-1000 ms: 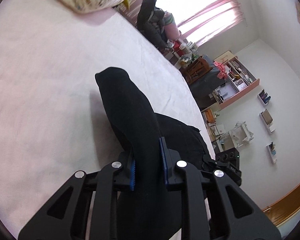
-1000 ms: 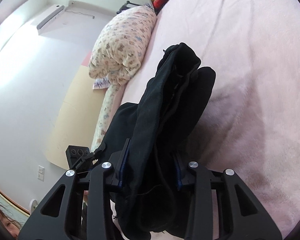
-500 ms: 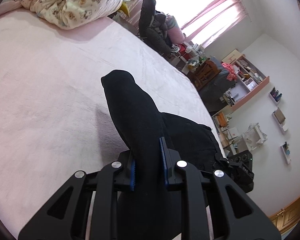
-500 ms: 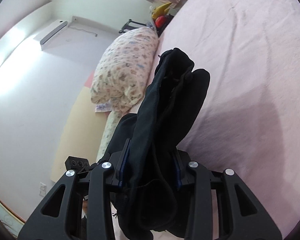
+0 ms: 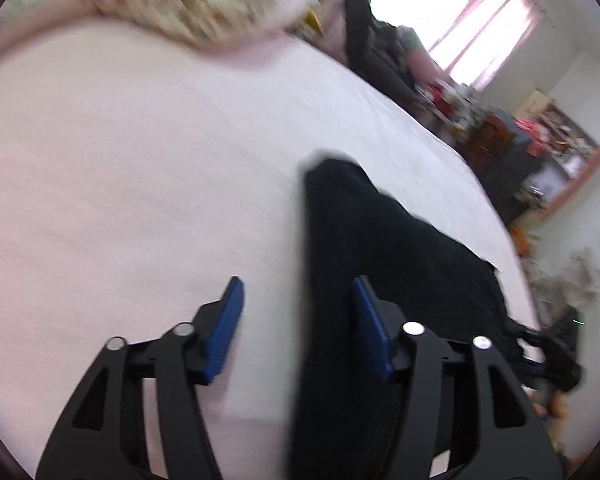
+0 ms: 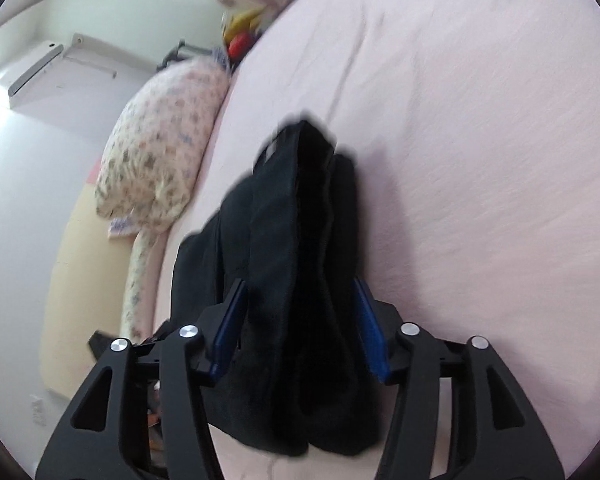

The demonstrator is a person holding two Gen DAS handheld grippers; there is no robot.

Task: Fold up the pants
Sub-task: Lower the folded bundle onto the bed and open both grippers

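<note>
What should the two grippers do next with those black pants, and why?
Probably back both grippers straight away from the pants. The left gripper and right gripper both stand open, and the pants lie bunched on the pink bed, so pulling clear would leave the fold undisturbed.

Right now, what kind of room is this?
Most likely a lived-in bedroom: a bed with a pink sheet, a floral pillow at its head, and a curtained window beside cluttered shelves.

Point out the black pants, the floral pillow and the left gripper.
black pants [image 6: 296,280], right wrist view, middle of the bunched fabric.
floral pillow [image 6: 160,148], right wrist view, middle of its patterned cover.
left gripper [image 5: 298,320], left wrist view, midway between its fingers.
</note>
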